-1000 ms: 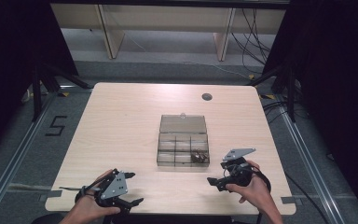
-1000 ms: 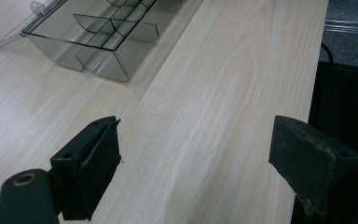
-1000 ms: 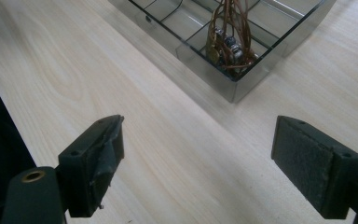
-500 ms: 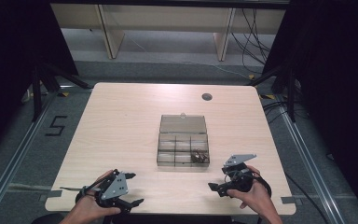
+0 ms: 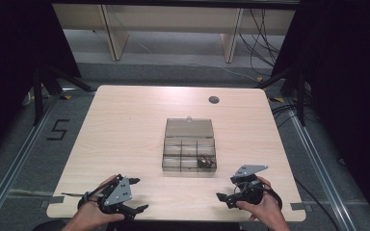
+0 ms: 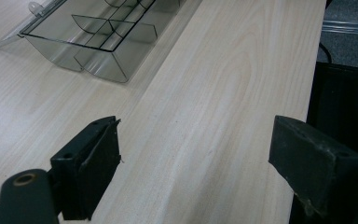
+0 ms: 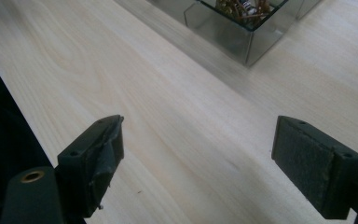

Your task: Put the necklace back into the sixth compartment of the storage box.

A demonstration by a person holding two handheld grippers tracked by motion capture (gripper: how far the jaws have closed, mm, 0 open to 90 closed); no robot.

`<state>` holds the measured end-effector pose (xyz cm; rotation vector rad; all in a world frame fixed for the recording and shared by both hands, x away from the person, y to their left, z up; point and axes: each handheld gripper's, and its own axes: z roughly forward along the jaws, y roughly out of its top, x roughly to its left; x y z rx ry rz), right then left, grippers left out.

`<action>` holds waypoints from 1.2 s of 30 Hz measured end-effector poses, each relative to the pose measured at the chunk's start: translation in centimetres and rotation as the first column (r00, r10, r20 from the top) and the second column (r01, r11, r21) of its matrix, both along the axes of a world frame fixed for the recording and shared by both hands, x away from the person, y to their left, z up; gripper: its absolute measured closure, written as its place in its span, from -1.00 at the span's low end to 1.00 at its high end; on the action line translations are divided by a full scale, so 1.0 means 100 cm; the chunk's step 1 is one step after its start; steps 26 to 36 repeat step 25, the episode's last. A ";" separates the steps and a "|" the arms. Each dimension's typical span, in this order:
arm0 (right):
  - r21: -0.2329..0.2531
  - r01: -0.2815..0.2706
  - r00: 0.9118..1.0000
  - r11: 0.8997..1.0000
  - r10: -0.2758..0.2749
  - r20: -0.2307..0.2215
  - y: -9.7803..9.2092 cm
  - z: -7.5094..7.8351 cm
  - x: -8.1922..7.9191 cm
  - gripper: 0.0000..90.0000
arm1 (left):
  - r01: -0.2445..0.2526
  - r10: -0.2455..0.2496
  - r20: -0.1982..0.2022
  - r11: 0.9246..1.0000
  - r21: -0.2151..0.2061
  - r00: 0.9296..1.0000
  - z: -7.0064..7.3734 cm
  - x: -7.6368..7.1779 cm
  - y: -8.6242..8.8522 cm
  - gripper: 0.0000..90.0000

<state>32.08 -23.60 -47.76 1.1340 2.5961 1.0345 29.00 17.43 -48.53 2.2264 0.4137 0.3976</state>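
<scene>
The right claw (image 5: 233,190) is being pulled back from the box (image 5: 189,149), down to the table (image 5: 125,125) edge, lower than a second ago. The left claw (image 5: 135,195) is being kept where it was, near the box's other front corner. Both claws are being held wide apart, with nothing in them. The box is sitting open in the middle, small brown bits (image 7: 242,9) lying in its front right part. Nothing is being picked yet.

This is a lab or recording studio: a bare pale-wood table (image 5: 125,139) stands alone between black curtains (image 5: 9,57), metal floor rails (image 5: 9,180) flank it, a "5" (image 5: 58,130) is taped on the grey floor, and loose cables (image 5: 265,53) trail behind.
</scene>
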 end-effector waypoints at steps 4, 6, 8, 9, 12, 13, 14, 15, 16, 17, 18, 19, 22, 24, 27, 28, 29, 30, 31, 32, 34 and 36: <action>0.013 0.015 1.000 1.000 -0.015 -0.014 0.001 -0.003 -0.004 -0.62 | 0.000 0.000 0.002 1.000 -0.010 1.000 -0.001 0.000 -0.001 -0.65; -0.003 0.043 0.999 0.999 -0.043 -0.022 0.000 -0.005 -0.006 -0.62 | 0.002 -0.002 0.002 1.000 0.008 1.000 0.000 0.000 0.000 -0.65; -0.005 0.018 0.999 1.000 -0.018 -0.030 0.000 -0.006 -0.007 -0.62 | 0.008 -0.008 0.009 1.000 0.021 1.000 0.001 0.001 0.002 -0.65; -0.002 0.018 1.000 1.000 -0.018 0.000 0.000 -0.009 -0.006 -0.62 | 0.006 -0.007 0.006 1.000 0.010 1.000 0.001 0.001 0.001 -0.65; 0.014 0.033 0.999 0.999 -0.032 -0.015 0.000 -0.008 -0.009 -0.62 | 0.016 -0.016 0.021 1.000 0.008 1.000 0.001 0.002 0.001 -0.65; 0.014 0.033 0.999 0.999 -0.032 -0.015 0.000 -0.008 -0.009 -0.62 | 0.016 -0.016 0.021 1.000 0.008 1.000 0.001 0.002 0.001 -0.65; 0.012 0.034 0.999 0.999 -0.034 -0.018 -0.001 -0.007 -0.010 -0.62 | 0.002 -0.002 0.002 1.000 -0.002 1.000 0.001 0.000 0.000 -0.65; 0.012 0.034 0.999 0.999 -0.034 -0.018 -0.001 -0.007 -0.010 -0.62 | 0.002 -0.002 0.002 1.000 -0.002 1.000 0.001 0.000 0.000 -0.65; 0.001 0.033 0.999 0.999 -0.033 -0.022 -0.003 -0.006 -0.011 -0.62 | 0.003 -0.003 0.002 1.000 0.000 1.000 0.000 0.000 0.000 -0.65; 0.001 0.033 0.999 0.999 -0.033 -0.022 -0.003 -0.006 -0.011 -0.62 | 0.004 -0.004 0.001 1.000 0.000 1.000 0.000 0.001 0.000 -0.65; 0.003 0.025 1.000 1.000 -0.025 -0.005 -0.004 -0.007 -0.011 -0.62 | 0.009 -0.009 0.001 1.000 0.009 1.000 0.000 0.001 0.001 -0.65; 0.003 0.025 1.000 1.000 -0.025 -0.005 -0.004 -0.007 -0.011 -0.62 | 0.009 -0.009 0.001 1.000 0.009 1.000 0.000 0.001 0.001 -0.65; 0.020 0.040 0.999 0.999 -0.040 -0.002 -0.004 -0.010 -0.013 -0.62 | 0.003 -0.003 -0.002 1.000 -0.007 1.000 -0.001 0.000 0.000 -0.65; 0.010 0.042 0.999 0.999 -0.041 -0.017 -0.004 -0.009 -0.013 -0.62 | -0.001 0.001 0.001 1.000 -0.007 1.000 -0.001 0.000 0.000 -0.65; 0.001 0.039 0.999 0.999 -0.039 -0.023 -0.004 -0.009 -0.013 -0.62 | 0.002 -0.002 0.006 1.000 0.004 1.000 0.000 0.001 0.000 -0.65; 0.001 0.039 0.999 0.999 -0.039 -0.023 -0.004 -0.009 -0.013 -0.62 | 0.002 -0.002 0.006 1.000 0.004 1.000 0.000 0.001 0.000 -0.65; 0.001 0.039 0.999 0.999 -0.039 -0.023 -0.004 -0.009 -0.013 -0.62 | 0.002 -0.002 0.006 1.000 0.004 1.000 0.000 0.001 0.000 -0.65; 0.001 0.039 0.999 0.999 -0.039 -0.023 -0.004 -0.009 -0.013 -0.62 | 0.002 -0.002 0.006 1.000 0.004 1.000 0.000 0.001 0.000 -0.65; 0.001 0.039 0.999 0.999 -0.039 -0.023 -0.004 -0.009 -0.013 -0.62 | 0.002 -0.002 0.006 1.000 0.004 1.000 0.000 0.001 0.000 -0.65; 0.001 0.039 0.999 0.999 -0.039 -0.023 -0.004 -0.009 -0.013 -0.62 | 0.002 -0.002 0.006 1.000 0.004 1.000 0.000 0.001 0.000 -0.65; 0.001 0.039 0.999 0.999 -0.039 -0.023 -0.004 -0.009 -0.013 -0.62 | 0.002 -0.002 0.006 1.000 0.004 1.000 0.000 0.001 0.000 -0.65; 0.001 0.039 0.999 0.999 -0.039 -0.023 -0.004 -0.009 -0.013 -0.62 | 0.002 -0.002 0.006 1.000 0.004 1.000 0.000 0.001 0.000 -0.65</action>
